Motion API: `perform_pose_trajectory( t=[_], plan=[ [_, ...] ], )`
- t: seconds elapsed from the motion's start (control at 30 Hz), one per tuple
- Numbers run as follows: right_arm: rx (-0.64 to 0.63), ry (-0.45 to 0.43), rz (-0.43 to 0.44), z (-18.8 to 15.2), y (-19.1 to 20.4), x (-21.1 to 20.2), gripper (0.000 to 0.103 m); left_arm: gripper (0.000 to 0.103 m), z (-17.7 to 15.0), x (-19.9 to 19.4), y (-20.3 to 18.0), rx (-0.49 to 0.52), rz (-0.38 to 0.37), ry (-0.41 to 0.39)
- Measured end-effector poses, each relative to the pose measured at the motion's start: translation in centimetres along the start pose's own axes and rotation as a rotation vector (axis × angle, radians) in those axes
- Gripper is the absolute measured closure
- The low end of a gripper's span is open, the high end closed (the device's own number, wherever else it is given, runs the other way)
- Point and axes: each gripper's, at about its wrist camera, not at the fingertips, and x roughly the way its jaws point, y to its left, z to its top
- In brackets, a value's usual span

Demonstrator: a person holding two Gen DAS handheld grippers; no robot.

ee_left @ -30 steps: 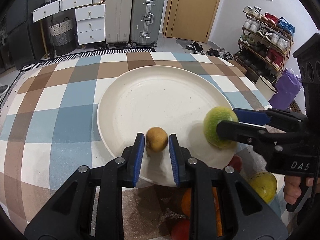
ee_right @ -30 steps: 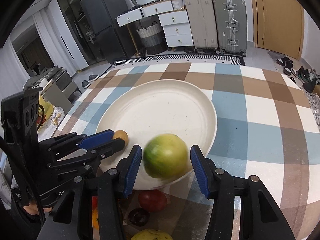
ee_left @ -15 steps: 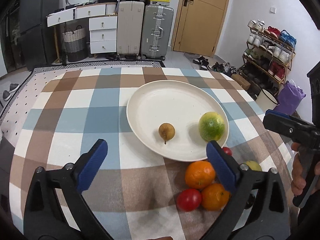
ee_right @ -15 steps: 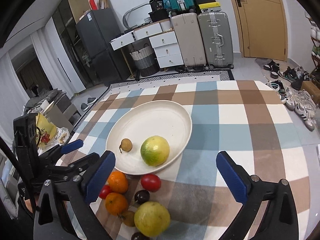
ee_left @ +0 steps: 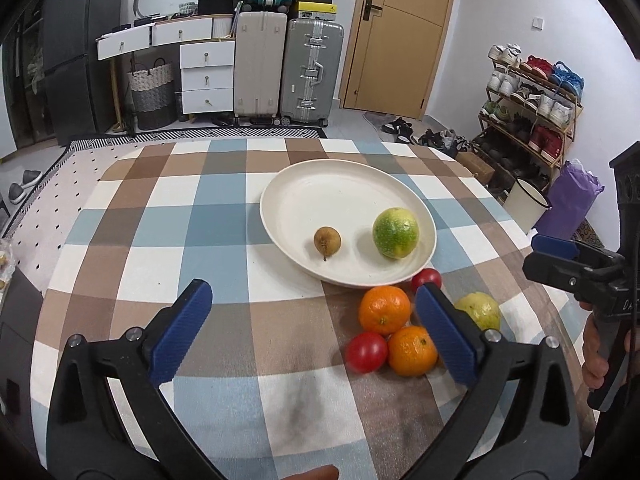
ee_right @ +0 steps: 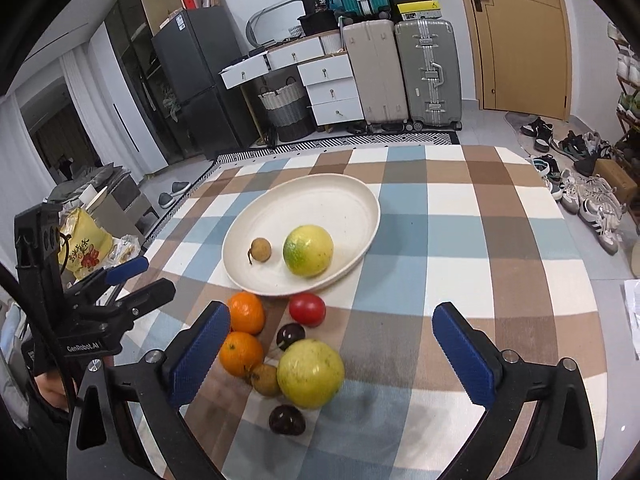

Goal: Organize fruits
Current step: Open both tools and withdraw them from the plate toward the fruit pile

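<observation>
A white plate holds a small brown pear-like fruit and a green citrus. In front of it on the checked cloth lie two oranges, two tomatoes, a yellow-green fruit, two dark plums and a brown fruit. My left gripper is open and empty, back from the plate. My right gripper is open and empty above the loose fruit.
The checked tablecloth covers the table. Suitcases, drawers and a door stand beyond it. A shoe rack is at the right. A yellow bag lies off the table's left edge.
Both grippers let go of their fruit on the plate, opened wide and pulled back toward me. The pear-like fruit and green citrus stay on the plate.
</observation>
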Motion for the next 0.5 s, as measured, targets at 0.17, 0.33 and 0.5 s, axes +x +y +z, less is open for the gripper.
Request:
perform_pose_trajectory(
  t=[0.17, 0.33, 0.5],
  plan=[
    [0.013, 0.019, -0.013, -1.4, -0.2, -0.2, 0.000, 0.002, -0.7, -0.6, -0.2, 0.010, 0.005, 0.010],
    [0.011, 0.047, -0.029, -2.7, -0.4, 0.0, 0.000, 0.002, -1.7, -0.6, -0.7, 0.037, 0.010, 0.026],
    [0.030, 0.083, -0.034, -4.1, -0.5, 0.5, 0.000, 0.002, -2.7, 0.3, -1.1, 0.051, -0.004, 0.063]
  ],
)
